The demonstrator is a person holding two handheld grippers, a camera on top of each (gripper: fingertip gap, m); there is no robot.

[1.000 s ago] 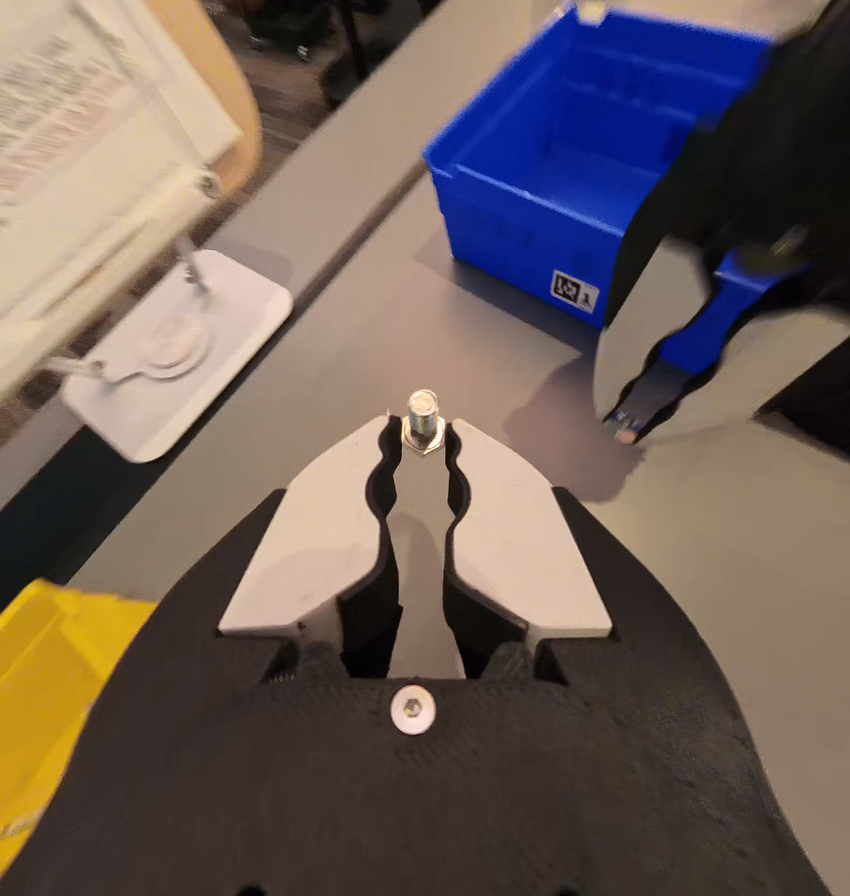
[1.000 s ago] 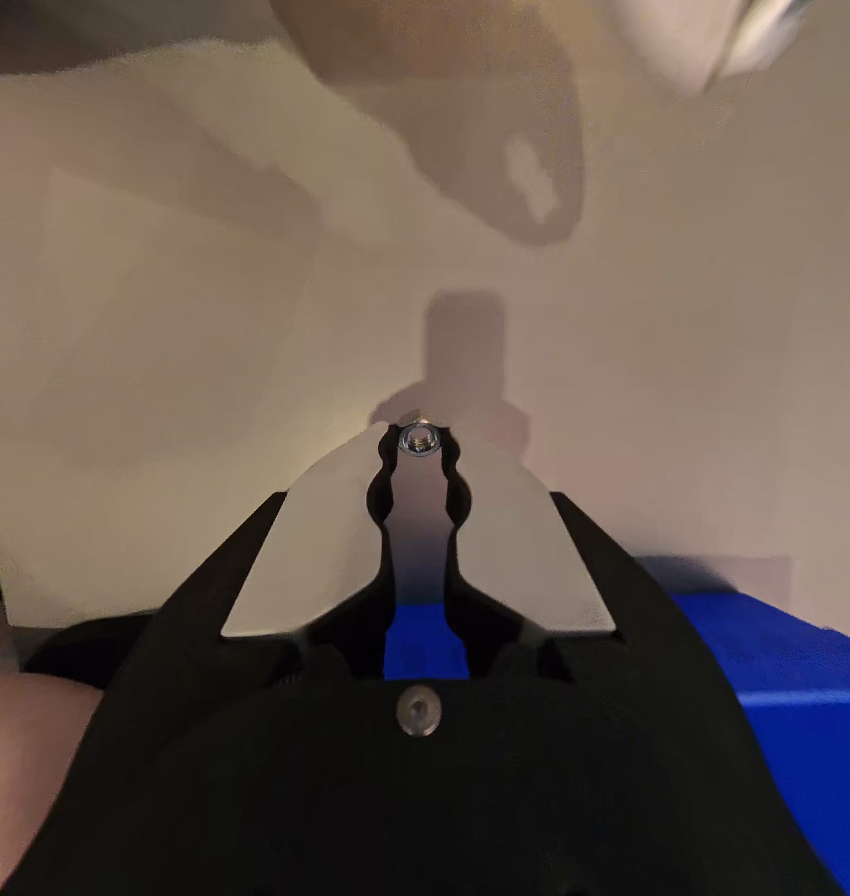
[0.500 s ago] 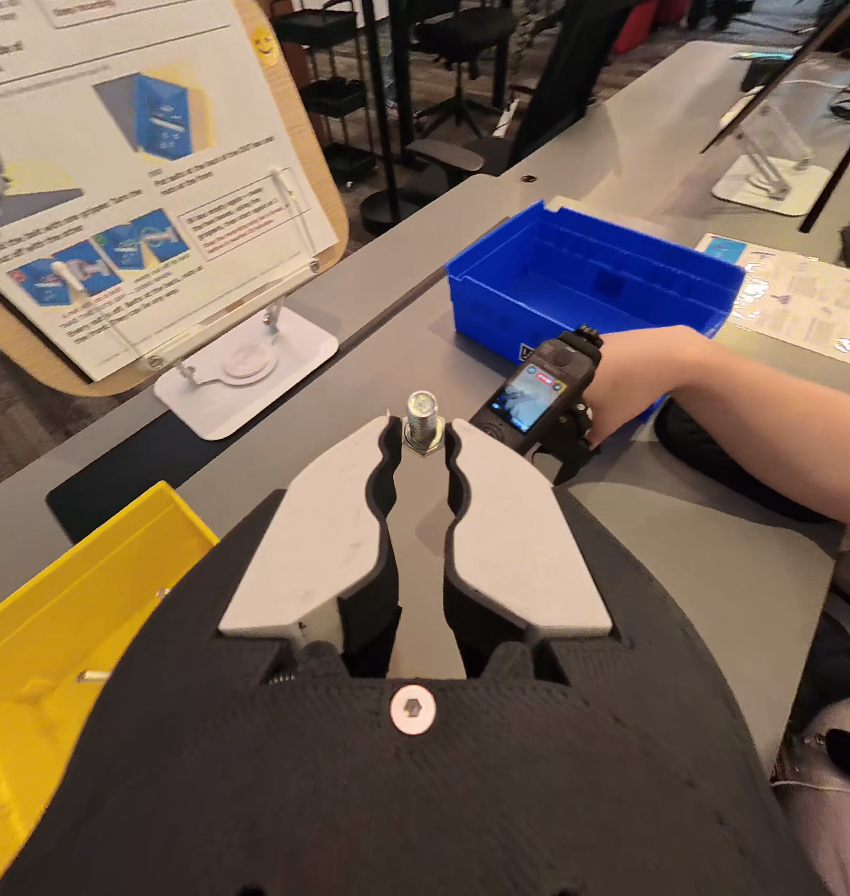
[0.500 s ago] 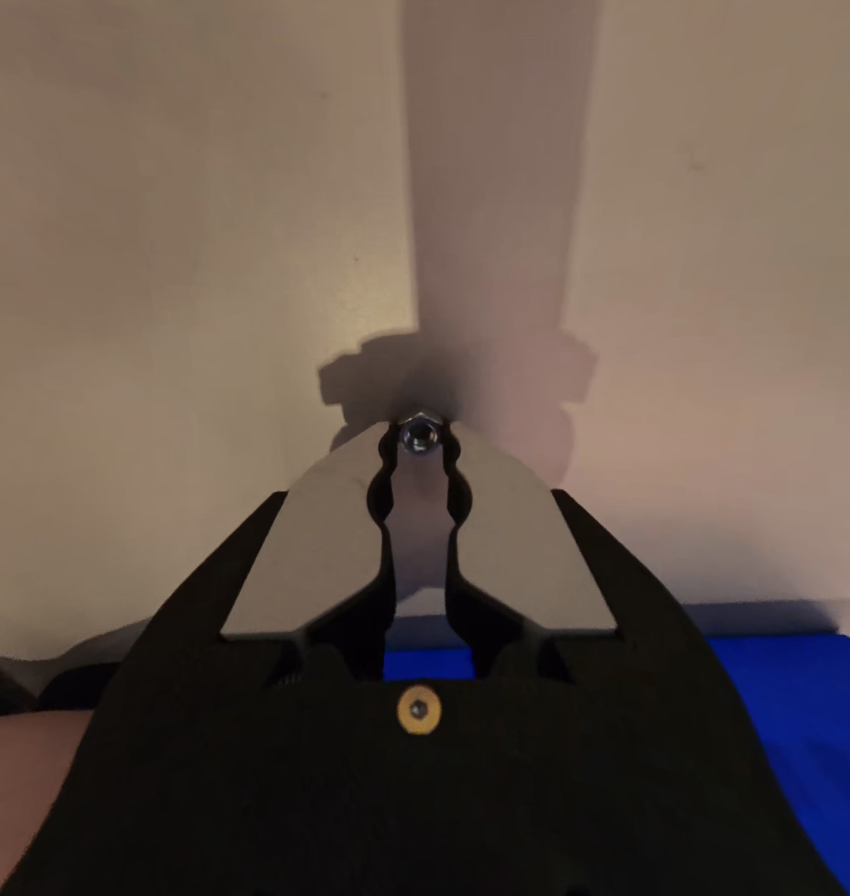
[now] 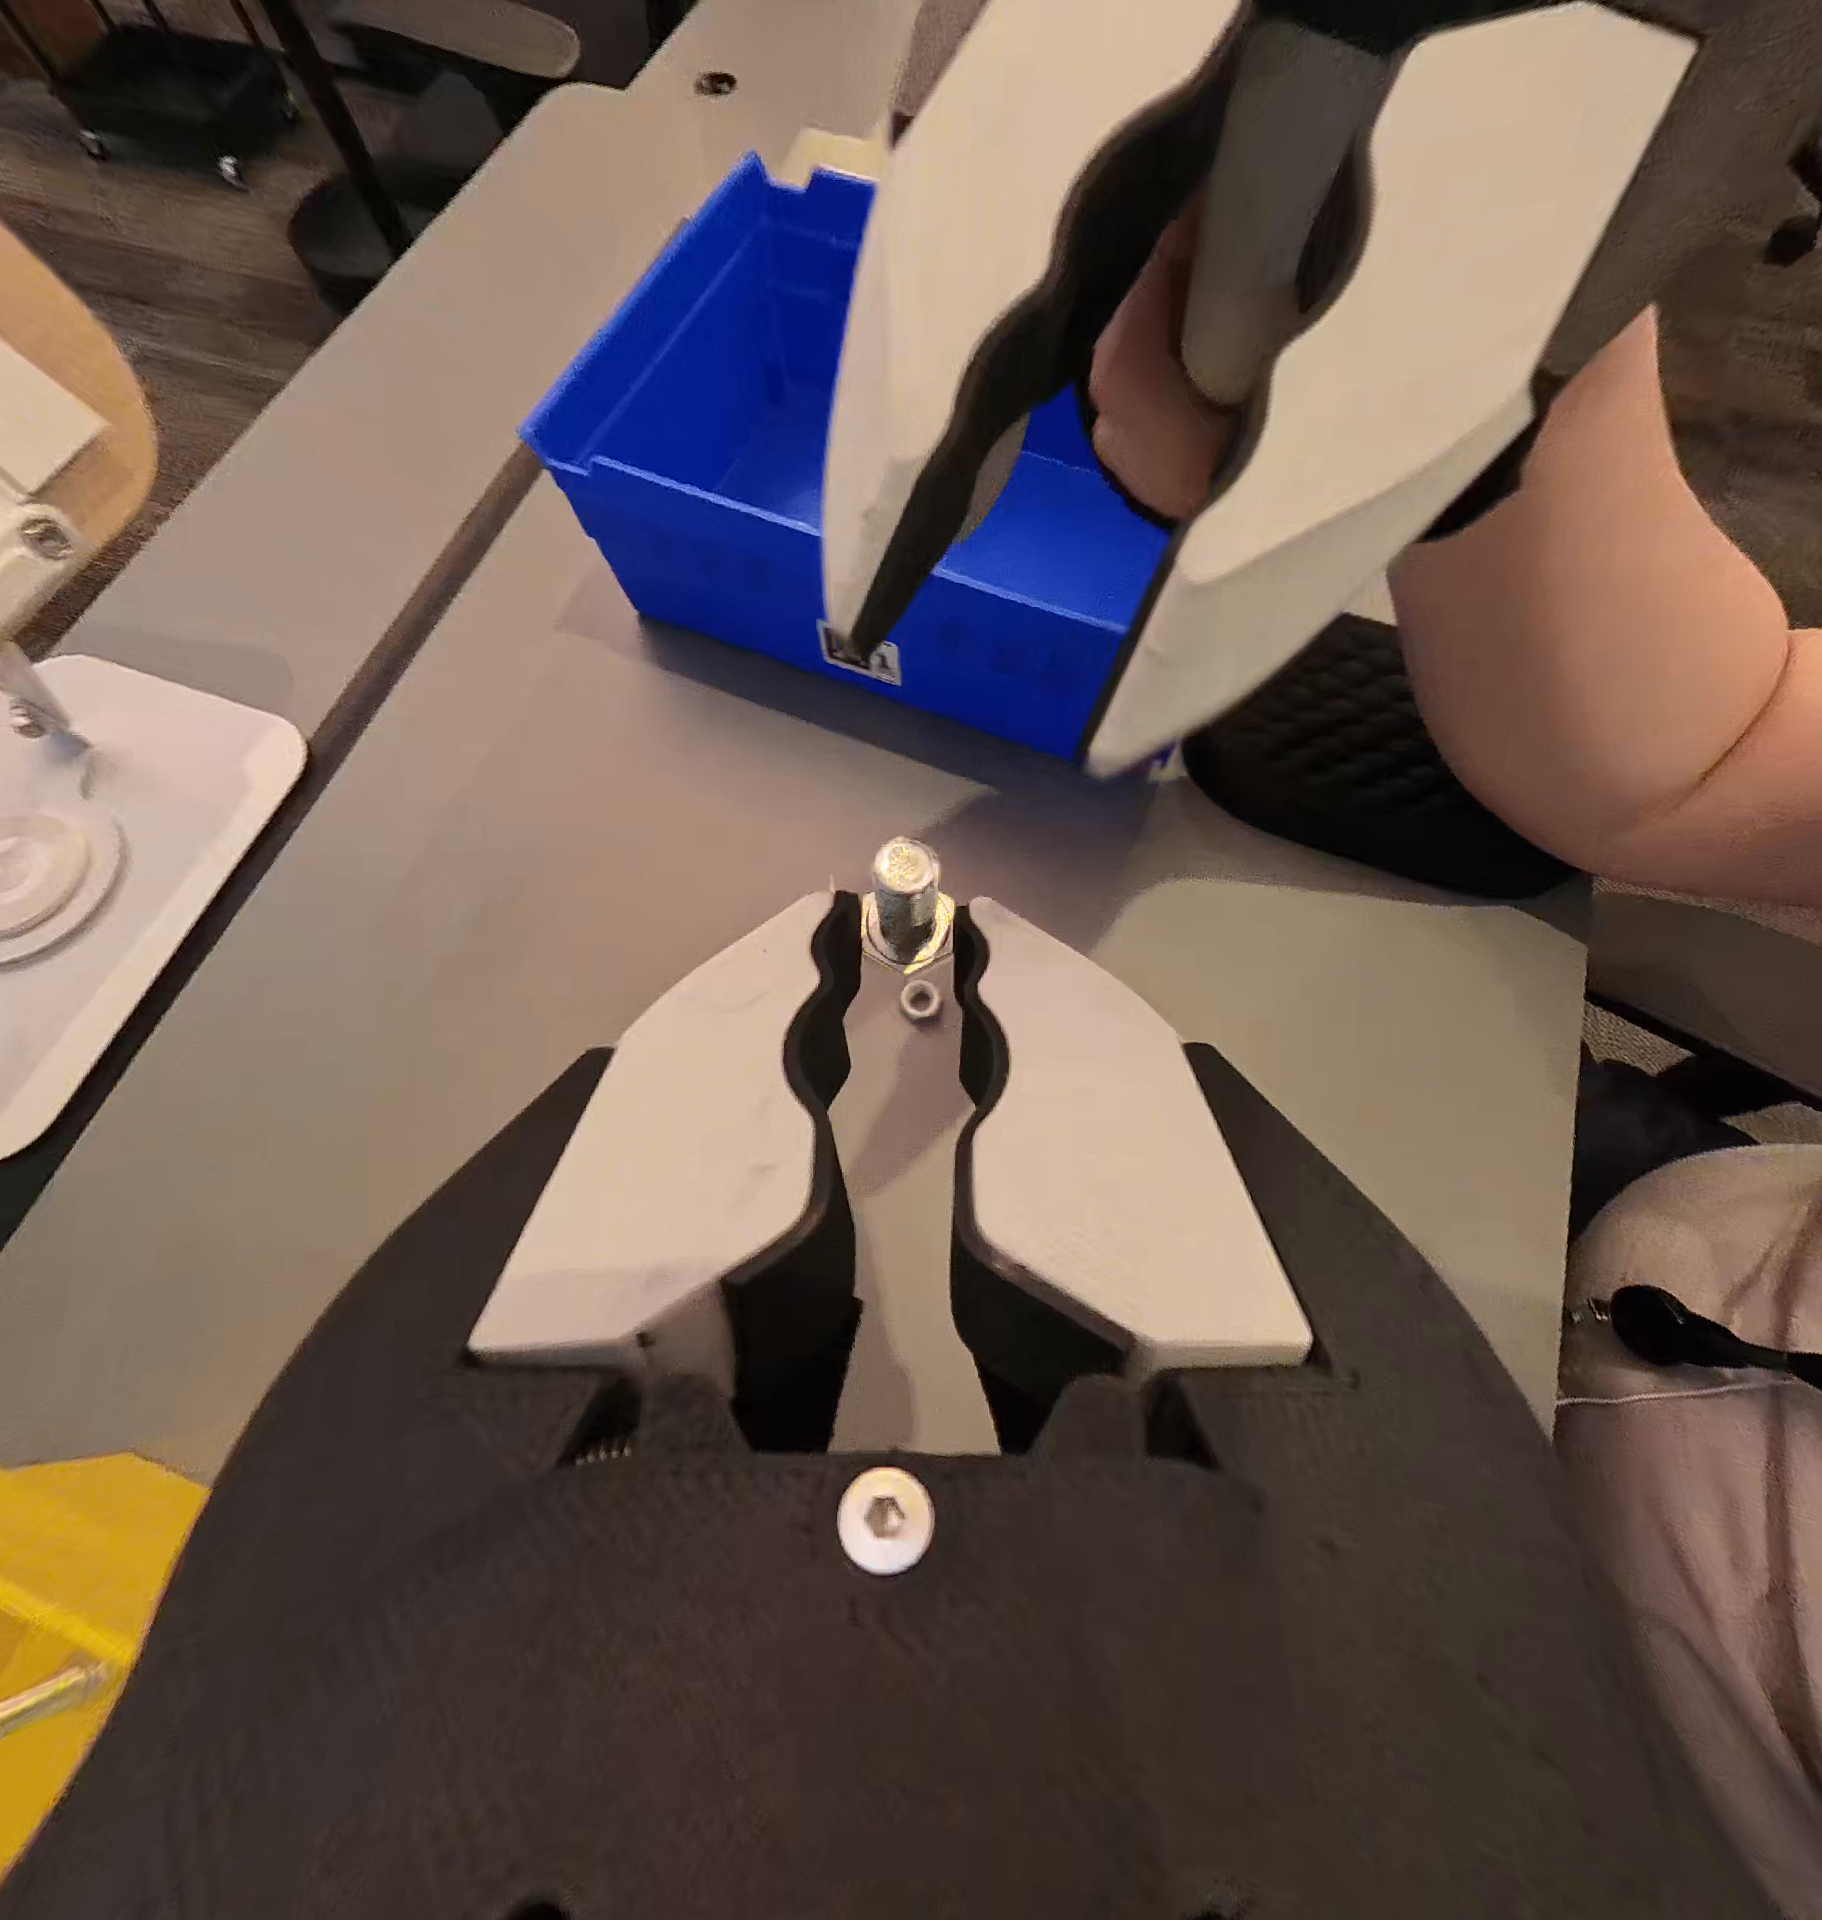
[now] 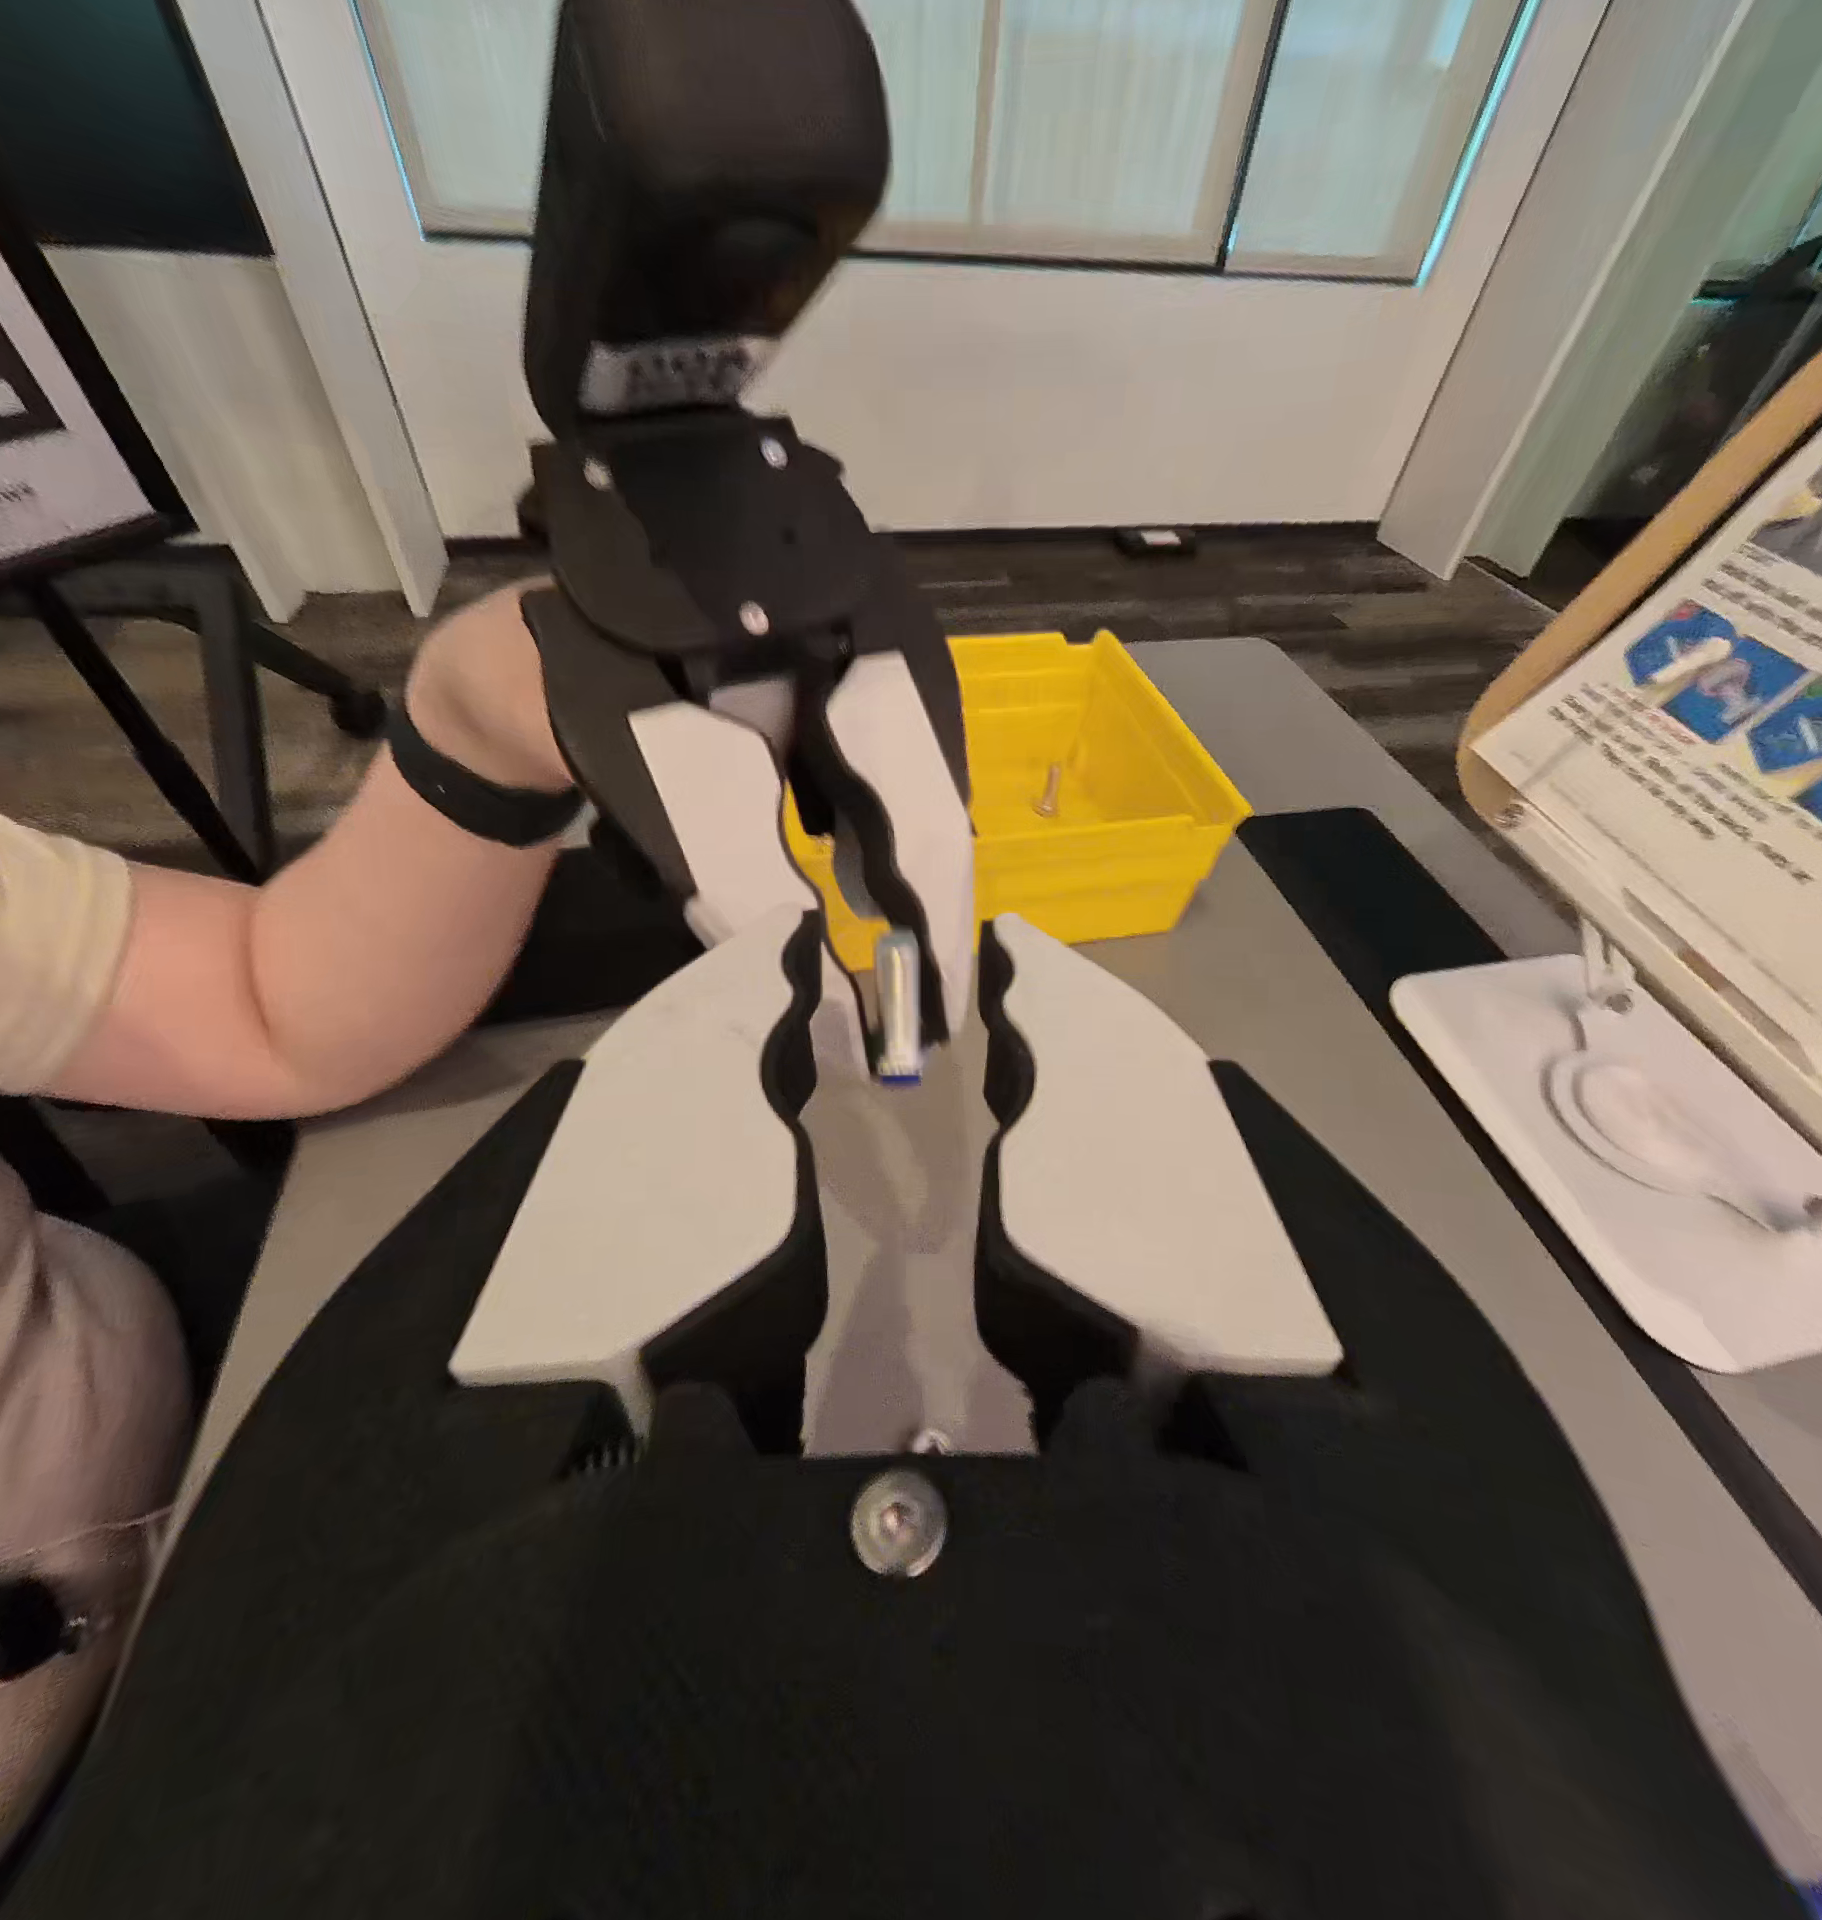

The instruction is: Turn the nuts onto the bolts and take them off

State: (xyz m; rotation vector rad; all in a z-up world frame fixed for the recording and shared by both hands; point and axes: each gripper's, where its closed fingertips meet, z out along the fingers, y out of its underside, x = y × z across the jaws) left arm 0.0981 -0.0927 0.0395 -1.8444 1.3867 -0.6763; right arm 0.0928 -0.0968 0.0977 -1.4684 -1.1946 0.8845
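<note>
Our left tongs [image 5: 907,925] clench the bolt [image 5: 905,909] upright by its hex head above the grey bench [image 5: 450,935]. A loose nut [image 5: 921,1006] lies on the bench just below it, while our right tongs [image 6: 891,935] hang spread apart, gripping nothing.

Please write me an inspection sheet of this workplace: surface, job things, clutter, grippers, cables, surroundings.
Surface: grey table, mostly bare.
Job's things: bolt held upright; small nut loose, apparently on the table beneath it; second bolt in the yellow bin; blue bin behind.
Clutter: white stand base carrying an instruction board.
Grippers: left gripper shut on the bolt; right gripper open, empty.
Cables: nothing seen on the table.
Surroundings: windows, dark floor.
</note>
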